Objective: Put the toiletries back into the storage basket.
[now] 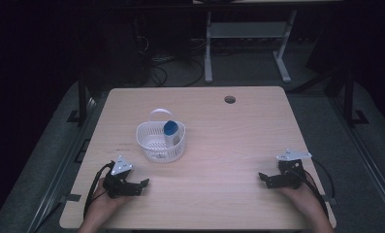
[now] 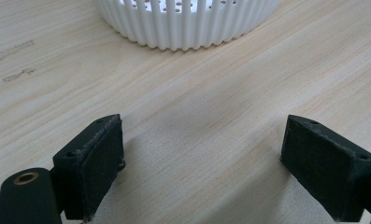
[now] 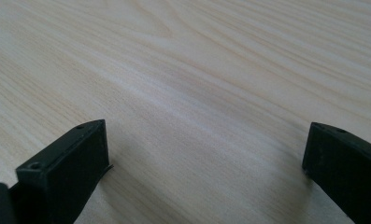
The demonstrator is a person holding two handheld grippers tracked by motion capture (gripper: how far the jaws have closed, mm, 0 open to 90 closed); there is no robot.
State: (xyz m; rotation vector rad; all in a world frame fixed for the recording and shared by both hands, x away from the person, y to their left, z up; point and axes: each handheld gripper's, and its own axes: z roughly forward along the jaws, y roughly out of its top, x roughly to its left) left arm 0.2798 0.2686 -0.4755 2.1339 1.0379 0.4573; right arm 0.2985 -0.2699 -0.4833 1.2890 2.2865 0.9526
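Resting low on the wooden table (image 1: 229,145), the left gripper (image 1: 142,185) sits near the front edge on the person's left side, held in the left hand (image 1: 103,201). Its jaws stand wide apart with nothing between them; in the left gripper view bare wood grain fills the gap between the two black pads (image 2: 96,161).

Right gripper (image 1: 263,178) — same story on the far side of the table, held in the right hand (image 1: 304,194), jaws spread wide and empty, pointing inward toward the middle. Right gripper view shows plain tabletop between the pads (image 3: 71,168).

White slotted basket (image 1: 153,145) stands upright left of the table's centre, nearer to the left gripper than to the right, but apart from both. Its ribbed wall (image 2: 188,23) shows at the top of the left gripper view, ahead of the jaws with a stretch of bare wood in between. A loop handle rises at the basket's back rim.

Inside the basket — a bottle with a blue cap (image 1: 170,127), leaning against the right-hand wall, cap uppermost and above the rim.

Round cable hole (image 1: 230,99) near the table's back edge. Grey three-cornered plates sit on top of both grippers. Faint grey smudges (image 2: 12,77) mark the wood to the left of the basket.
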